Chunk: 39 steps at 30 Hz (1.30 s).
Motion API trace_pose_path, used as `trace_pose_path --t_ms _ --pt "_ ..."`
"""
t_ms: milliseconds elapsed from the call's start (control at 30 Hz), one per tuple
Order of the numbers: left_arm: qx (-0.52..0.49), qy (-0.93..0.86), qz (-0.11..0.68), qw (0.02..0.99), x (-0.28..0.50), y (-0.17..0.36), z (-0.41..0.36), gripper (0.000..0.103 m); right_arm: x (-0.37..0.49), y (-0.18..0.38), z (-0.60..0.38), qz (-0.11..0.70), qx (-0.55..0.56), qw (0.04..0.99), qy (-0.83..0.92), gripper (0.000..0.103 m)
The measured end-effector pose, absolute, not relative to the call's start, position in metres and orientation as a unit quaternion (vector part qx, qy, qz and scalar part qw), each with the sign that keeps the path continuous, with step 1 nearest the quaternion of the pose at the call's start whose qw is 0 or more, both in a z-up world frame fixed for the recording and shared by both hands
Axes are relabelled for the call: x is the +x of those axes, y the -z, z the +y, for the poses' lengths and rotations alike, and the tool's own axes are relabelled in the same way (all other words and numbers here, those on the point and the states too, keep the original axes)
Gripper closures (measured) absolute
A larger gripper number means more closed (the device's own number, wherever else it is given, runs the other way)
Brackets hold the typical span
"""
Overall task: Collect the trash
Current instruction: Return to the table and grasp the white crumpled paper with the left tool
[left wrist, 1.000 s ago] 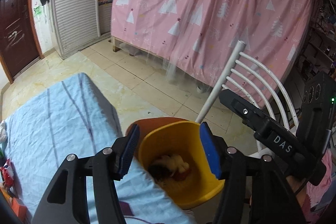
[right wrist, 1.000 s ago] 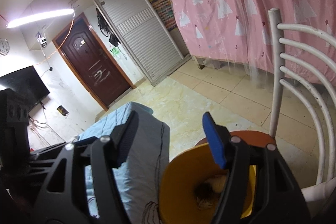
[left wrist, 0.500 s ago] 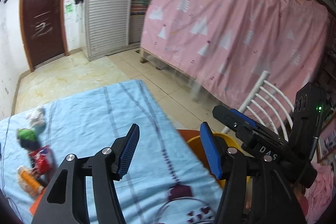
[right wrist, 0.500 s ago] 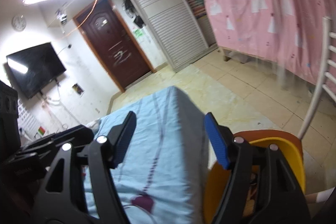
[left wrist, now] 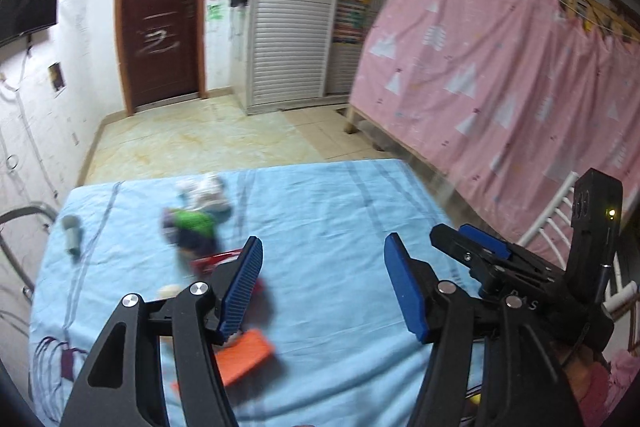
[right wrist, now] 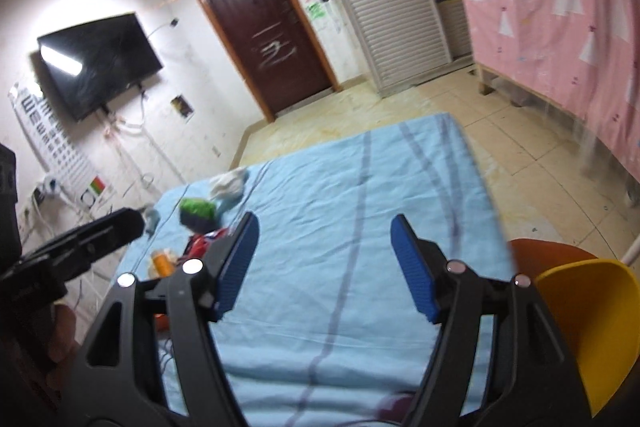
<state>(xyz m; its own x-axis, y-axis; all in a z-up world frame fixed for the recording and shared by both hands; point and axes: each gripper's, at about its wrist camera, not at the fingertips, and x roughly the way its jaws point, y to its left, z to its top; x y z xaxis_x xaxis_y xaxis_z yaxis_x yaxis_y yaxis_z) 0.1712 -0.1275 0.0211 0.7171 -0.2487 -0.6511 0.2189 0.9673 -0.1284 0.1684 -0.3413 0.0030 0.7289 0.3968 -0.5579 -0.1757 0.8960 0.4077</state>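
Note:
Trash lies on the left part of the blue-clothed table (left wrist: 340, 211): a crumpled white paper (left wrist: 204, 191), a green and dark wrapper (left wrist: 192, 227), a red packet (left wrist: 210, 261), a flat orange piece (left wrist: 244, 355) and a small grey tube (left wrist: 72, 233). My left gripper (left wrist: 322, 247) hovers over the cloth just right of the red packet, its jaws opening with nothing between them. My right gripper (right wrist: 324, 223) is open and empty over the middle of the cloth (right wrist: 360, 187). The yellow bin (right wrist: 592, 323) stands off the table's right edge on an orange stool (right wrist: 552, 251).
A white slatted chair (left wrist: 560, 215) stands right of the table, before a pink curtain (left wrist: 500, 87). A dark door (left wrist: 160, 19) and tiled floor (left wrist: 208, 143) lie beyond the far edge. A small orange bottle (right wrist: 160, 263) sits near the red packet (right wrist: 200, 245).
Both grippers swung left from above the yellow bin to over the table. The bin left the left wrist view; the trash pile came into view. Both stayed empty.

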Motion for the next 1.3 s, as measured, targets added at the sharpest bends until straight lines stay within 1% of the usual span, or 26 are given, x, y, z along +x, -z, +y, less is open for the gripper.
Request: trace_pose_path --t_ms 333,533,833,1100,1133,1167,1200,1300 --pt "-0.06 0.102 0.391 0.913 0.176 0.007 -0.033 0.048 0.184 0.008 -0.262 0.371 0.116 0.898 -0.208 0.037" --pt "-0.058 0.098 0.409 0.905 0.177 0.026 -0.008 0.048 0.193 0.016 -0.236 0.388 0.1 0.889 -0.221 0.037" --pt "-0.021 0.123 0.441 0.889 0.186 0.059 -0.012 0.048 0.206 0.024 -0.209 0.405 0.082 0.882 -0.227 0.037" --pt "-0.044 0.161 0.449 0.878 0.201 0.075 -0.018 0.048 0.217 0.028 -0.19 0.415 0.066 0.876 -0.235 0.037" --pt "-0.048 0.166 0.449 0.877 0.202 0.077 -0.019 0.049 0.218 0.028 -0.188 0.416 0.064 0.876 -0.236 0.037" --pt "-0.052 0.17 0.446 0.877 0.202 0.079 -0.019 0.057 0.218 0.029 -0.186 0.417 0.061 0.875 -0.238 0.037" --pt "-0.055 0.174 0.444 0.877 0.202 0.08 -0.019 0.062 0.22 0.029 -0.183 0.418 0.06 0.874 -0.239 0.037" --pt "-0.069 0.177 0.438 0.879 0.201 0.08 -0.016 0.062 0.222 0.032 -0.179 0.423 0.058 0.871 -0.242 0.037"
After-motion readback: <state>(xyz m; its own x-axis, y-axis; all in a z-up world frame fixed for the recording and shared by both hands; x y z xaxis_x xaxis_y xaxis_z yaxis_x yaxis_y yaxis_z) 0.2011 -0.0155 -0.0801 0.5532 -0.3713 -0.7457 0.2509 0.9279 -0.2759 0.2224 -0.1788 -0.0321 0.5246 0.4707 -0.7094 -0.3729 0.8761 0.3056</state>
